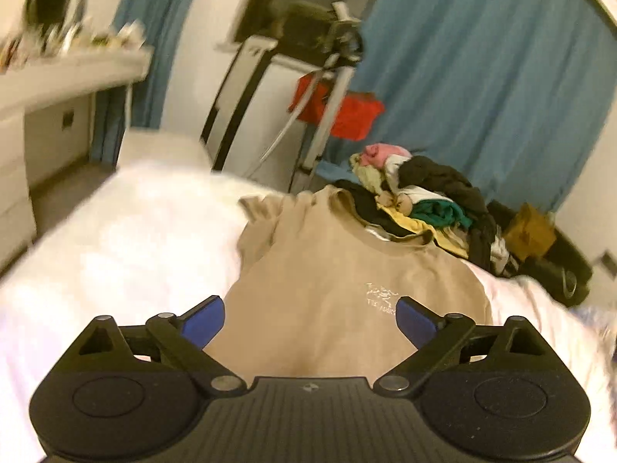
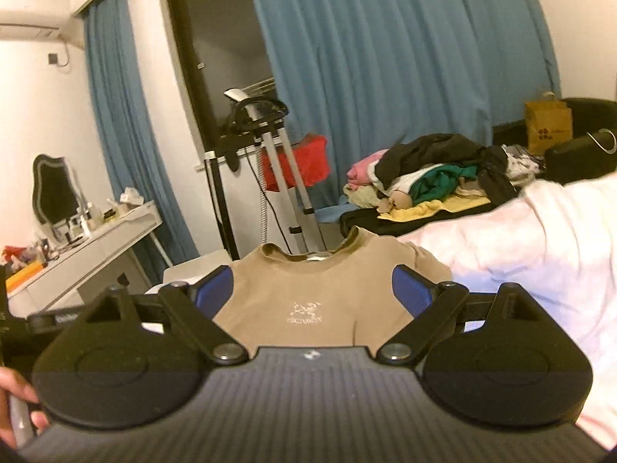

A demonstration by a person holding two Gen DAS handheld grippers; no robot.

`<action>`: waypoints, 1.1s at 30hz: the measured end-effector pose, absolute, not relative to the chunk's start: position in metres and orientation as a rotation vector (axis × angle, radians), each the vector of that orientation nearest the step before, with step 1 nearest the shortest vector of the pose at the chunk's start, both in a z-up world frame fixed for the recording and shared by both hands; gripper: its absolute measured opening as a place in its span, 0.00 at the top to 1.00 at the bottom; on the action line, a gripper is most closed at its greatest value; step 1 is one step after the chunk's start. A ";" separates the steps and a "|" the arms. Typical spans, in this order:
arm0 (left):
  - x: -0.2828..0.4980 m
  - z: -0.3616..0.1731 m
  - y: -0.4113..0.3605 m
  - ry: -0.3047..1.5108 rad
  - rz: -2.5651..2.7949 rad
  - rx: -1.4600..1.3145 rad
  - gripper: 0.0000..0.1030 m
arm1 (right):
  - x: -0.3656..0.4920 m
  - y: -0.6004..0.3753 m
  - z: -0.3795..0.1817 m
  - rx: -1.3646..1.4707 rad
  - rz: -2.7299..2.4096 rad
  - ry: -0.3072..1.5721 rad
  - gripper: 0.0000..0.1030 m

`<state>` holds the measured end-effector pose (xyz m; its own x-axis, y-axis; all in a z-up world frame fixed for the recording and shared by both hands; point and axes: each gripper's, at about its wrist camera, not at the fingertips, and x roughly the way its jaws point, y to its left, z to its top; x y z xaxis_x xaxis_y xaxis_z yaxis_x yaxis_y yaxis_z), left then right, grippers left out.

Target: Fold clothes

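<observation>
White rumpled bedding (image 1: 115, 254) under both tools, blue pleated curtains (image 1: 482, 77) far ahead. Lying just beyond the fingertips, chest side up with its white embroidered logo (image 2: 306, 314) showing and its collar pointing away: tan short-sleeved cotton T-shirt (image 1: 327, 270), spread broad and not folded as far as shows. Further ahead, touching or overlapping the collar end, a jumbled heap of mixed-colour clothes (image 1: 424, 200). Left gripper (image 1: 310, 320) spread wide over the shirt's lower body, holding nothing; right gripper (image 2: 312, 293) likewise wide apart and empty, framing the chest between its blue pads. Off the left tool's left finger, possibly a bunched sleeve (image 1: 258, 216), though blur there makes that unsure. For a clean fold: flatten that sleeve before pinching; take one layer pair only, near an edge rather than mid-panel; close both tools at matching heights, lift together, keep the cloth taut between them, and lay the edge down square, clear of the heap.
</observation>
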<state>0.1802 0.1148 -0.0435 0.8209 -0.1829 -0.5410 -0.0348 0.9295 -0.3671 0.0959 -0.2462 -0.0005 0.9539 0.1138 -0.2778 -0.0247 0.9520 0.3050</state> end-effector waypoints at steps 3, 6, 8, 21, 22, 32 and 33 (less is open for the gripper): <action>0.191 -0.057 0.145 0.638 -0.045 -0.514 0.10 | 0.101 -0.256 -0.023 0.358 0.065 0.317 0.12; 0.217 -0.076 0.173 0.659 0.000 -0.655 0.17 | 0.112 -0.265 -0.043 0.416 0.058 0.347 0.12; 0.234 -0.091 0.189 0.660 0.016 -0.733 0.26 | 0.122 -0.270 -0.056 0.452 0.061 0.369 0.12; 0.394 -0.138 0.213 0.585 0.042 -0.889 0.50 | 0.200 -0.286 -0.121 0.543 0.014 0.452 0.12; 0.405 -0.139 0.209 0.599 0.036 -0.853 0.53 | 0.204 -0.286 -0.125 0.547 0.014 0.460 0.12; 0.481 -0.128 0.172 0.763 -0.007 -0.526 0.91 | 0.237 -0.285 -0.153 0.574 0.014 0.517 0.12; 0.482 -0.120 0.173 0.752 0.017 -0.504 0.92 | 0.237 -0.284 -0.154 0.572 0.012 0.519 0.12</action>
<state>0.4817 0.1735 -0.1197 0.7357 -0.1625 -0.6576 -0.1913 0.8814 -0.4319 0.2373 -0.2844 -0.1537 0.8719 0.1515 -0.4657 0.1306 0.8445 0.5193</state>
